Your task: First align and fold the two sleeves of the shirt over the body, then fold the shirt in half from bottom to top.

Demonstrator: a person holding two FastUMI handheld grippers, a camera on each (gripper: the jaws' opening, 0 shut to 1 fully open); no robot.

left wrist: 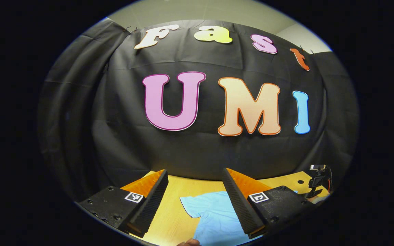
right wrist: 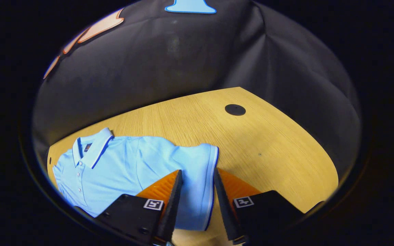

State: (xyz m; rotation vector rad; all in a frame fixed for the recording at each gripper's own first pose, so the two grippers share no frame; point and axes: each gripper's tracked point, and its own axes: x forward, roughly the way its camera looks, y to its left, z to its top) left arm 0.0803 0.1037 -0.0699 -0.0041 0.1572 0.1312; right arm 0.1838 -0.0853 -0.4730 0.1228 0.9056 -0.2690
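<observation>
Black cloth (left wrist: 190, 150) hangs behind a wooden table (right wrist: 272, 143), and a pale wall shows above the cloth in the left gripper view.

On the table lies a light blue shirt (right wrist: 125, 167), spread flat. In the right gripper view its collar (right wrist: 92, 145) with dark trim sits at the left, a row of buttons runs below it, and one short sleeve (right wrist: 200, 171) with a dark-edged hem reaches right, toward the middle of the table. Farther right, well apart from the shirt, a round black disc (right wrist: 235, 109) is set in the tabletop.

The left gripper (left wrist: 195, 201) is held above the near table edge, its jaws spread wide with nothing between them but the view down onto the table and the other sleeve (left wrist: 204, 205) of the shirt. At the bottom edge of that view a fingertip (left wrist: 188, 243) shows. At the far right of it, a small black device (left wrist: 317, 177) with wires stands at the table edge.

The right gripper (right wrist: 197, 201) is over the sleeve hem, jaws apart on either side of it, not pressing the cloth. Whether the tips touch the table I cannot tell.
</observation>
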